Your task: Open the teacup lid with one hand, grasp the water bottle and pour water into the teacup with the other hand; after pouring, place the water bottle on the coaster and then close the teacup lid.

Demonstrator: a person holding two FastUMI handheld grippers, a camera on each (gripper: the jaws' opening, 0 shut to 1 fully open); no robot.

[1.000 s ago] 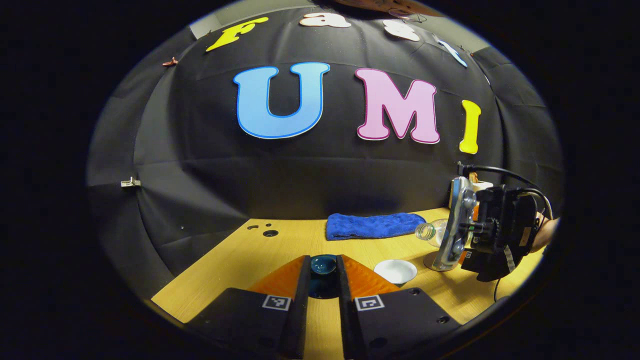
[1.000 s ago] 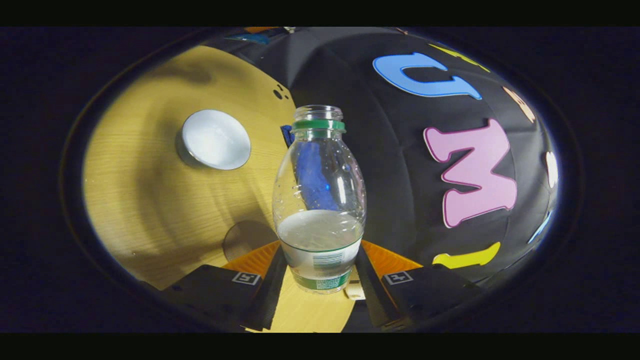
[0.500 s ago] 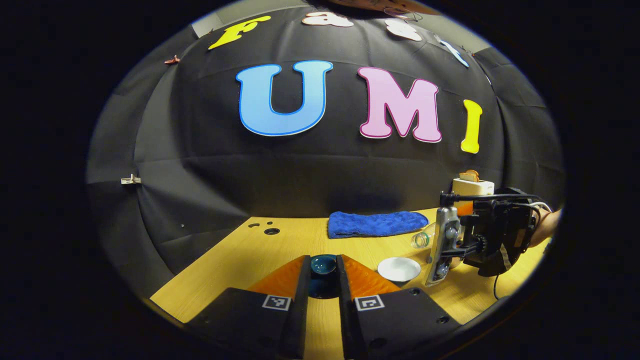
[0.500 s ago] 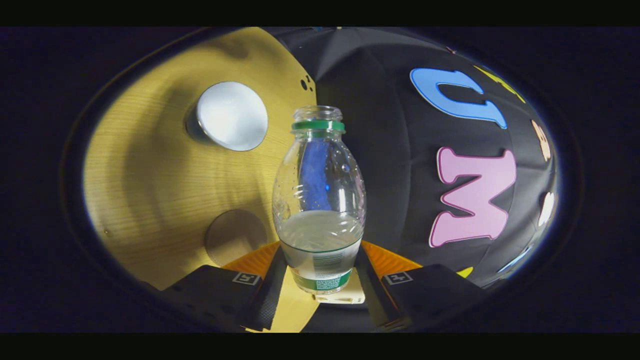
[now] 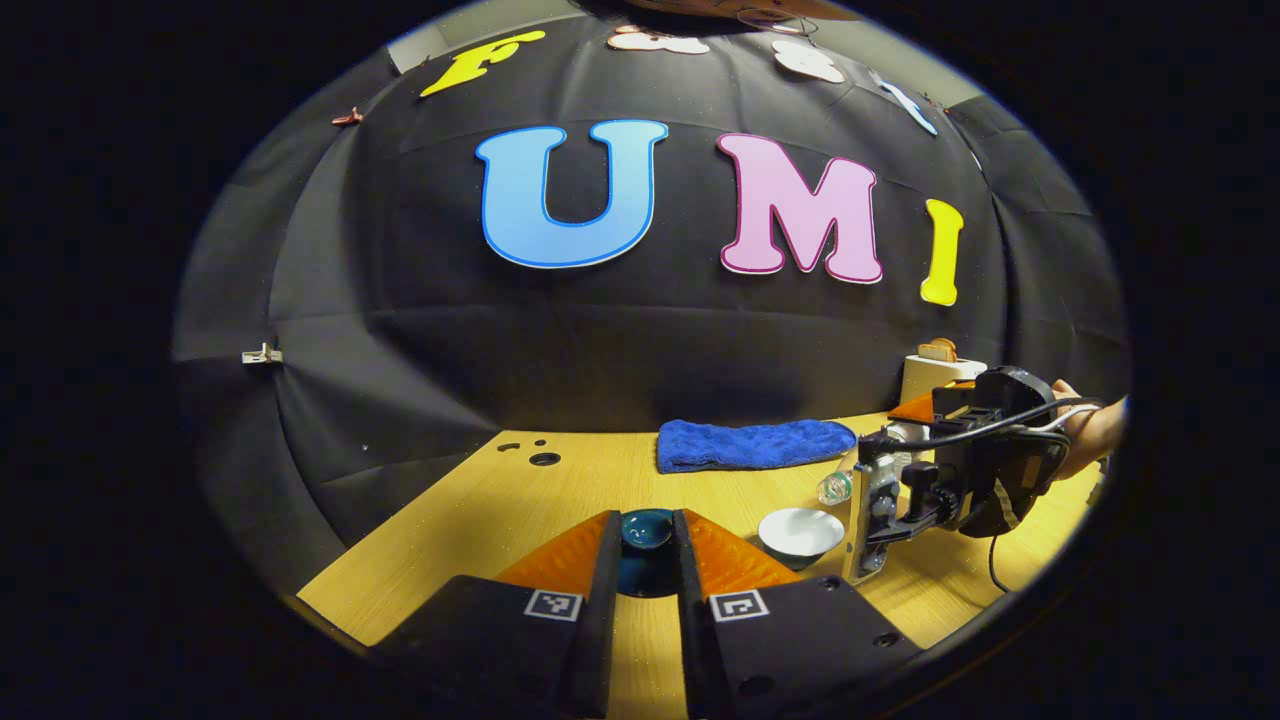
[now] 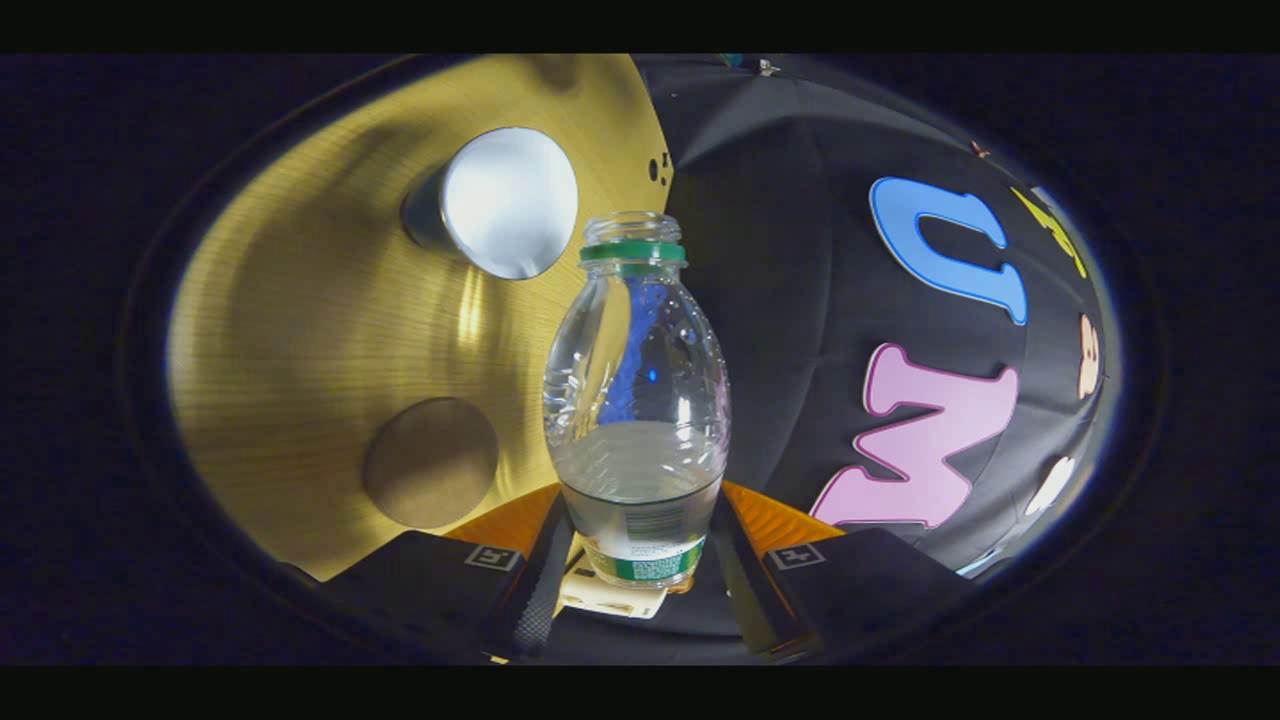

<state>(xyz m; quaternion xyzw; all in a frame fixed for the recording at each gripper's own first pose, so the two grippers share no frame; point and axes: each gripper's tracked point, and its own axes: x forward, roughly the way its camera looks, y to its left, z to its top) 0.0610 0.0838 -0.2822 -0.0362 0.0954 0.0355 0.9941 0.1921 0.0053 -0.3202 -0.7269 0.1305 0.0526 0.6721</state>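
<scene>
Between the fingers of my right gripper the water bottle is clamped low on its body, capless and part full. Over the past second I have tipped it further, so its mouth has swung toward the open white teacup, which lies just up and left of the neck; the coaster sits beside my left finger. My left gripper stays shut on the dark teacup lid. Pouring looks imminent.
</scene>
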